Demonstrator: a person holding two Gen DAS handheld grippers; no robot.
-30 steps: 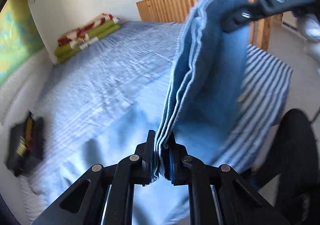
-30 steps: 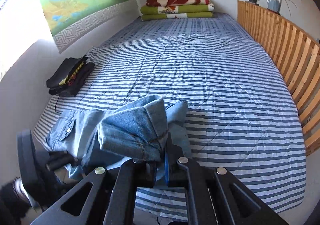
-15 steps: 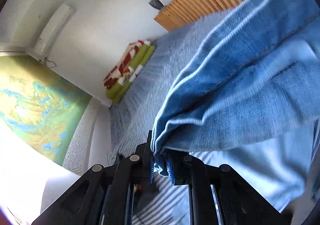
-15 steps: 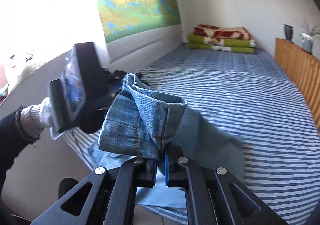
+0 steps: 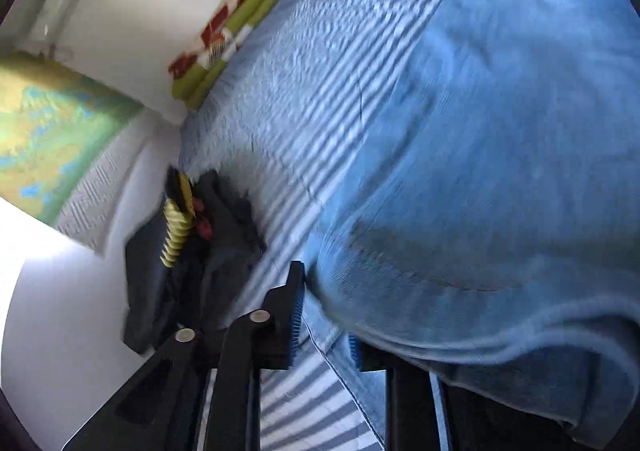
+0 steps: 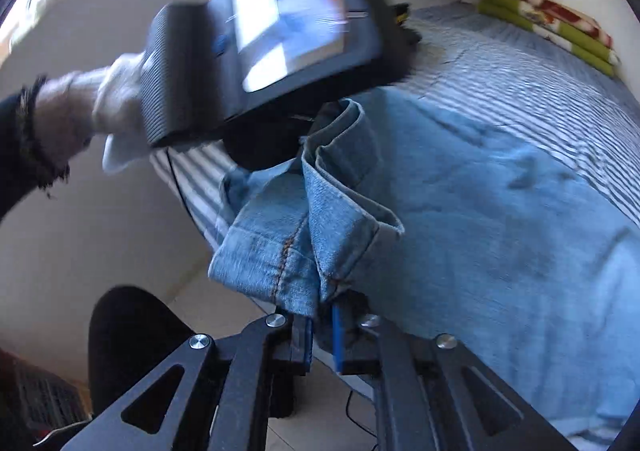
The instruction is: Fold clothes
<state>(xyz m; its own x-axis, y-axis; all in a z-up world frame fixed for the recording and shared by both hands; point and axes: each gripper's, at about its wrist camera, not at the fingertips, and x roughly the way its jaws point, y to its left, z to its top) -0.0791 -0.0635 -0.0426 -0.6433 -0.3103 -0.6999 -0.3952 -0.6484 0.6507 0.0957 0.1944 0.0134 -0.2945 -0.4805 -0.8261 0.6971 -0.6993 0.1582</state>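
on the bed (image 5: 320, 99): jeans (image 5: 500, 155) are lying folded, cuffs (image 6: 320, 235) rolled
left tongs (image 5: 325, 325): opening, denim edge between
right tongs (image 6: 322, 335): opening, cuff between

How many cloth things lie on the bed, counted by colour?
Blue denim garment: 1
Black garment with yellow and red print: 1
Green, red and white folded blanket stack: 1
Total: 3
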